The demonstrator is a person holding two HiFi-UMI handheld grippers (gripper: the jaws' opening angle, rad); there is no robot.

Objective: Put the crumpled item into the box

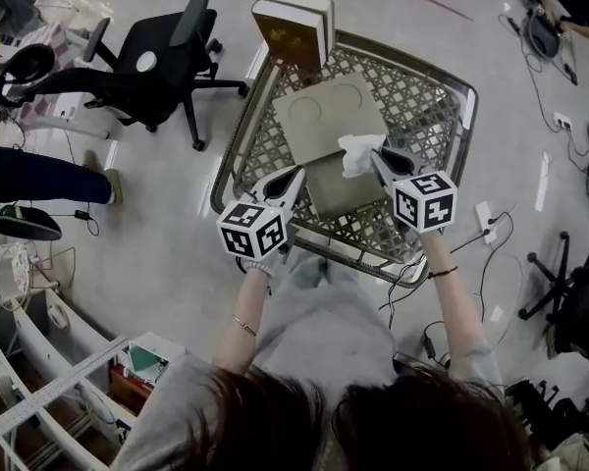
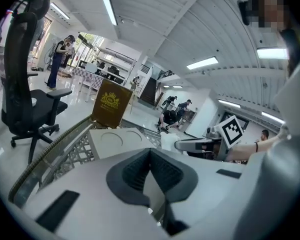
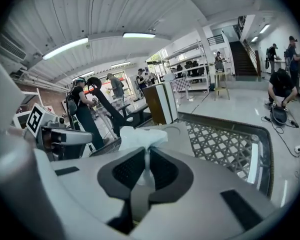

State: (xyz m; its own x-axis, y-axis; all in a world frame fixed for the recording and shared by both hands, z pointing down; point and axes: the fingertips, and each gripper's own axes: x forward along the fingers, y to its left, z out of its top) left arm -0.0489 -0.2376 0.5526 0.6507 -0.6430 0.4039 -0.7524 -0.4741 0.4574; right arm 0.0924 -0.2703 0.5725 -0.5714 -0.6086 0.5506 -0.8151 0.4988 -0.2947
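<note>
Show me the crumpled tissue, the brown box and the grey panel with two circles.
crumpled tissue [image 1: 356,152], head view, its middle
brown box [image 1: 291,37], head view, front face
grey panel [image 1: 330,131], head view, bare lower part

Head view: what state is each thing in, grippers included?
Grey box: open.
Crumpled tissue: pinched, over the box's corner.
Right gripper: shut on the tissue.
Left gripper: jaws together, empty.
Book: upright.
</note>
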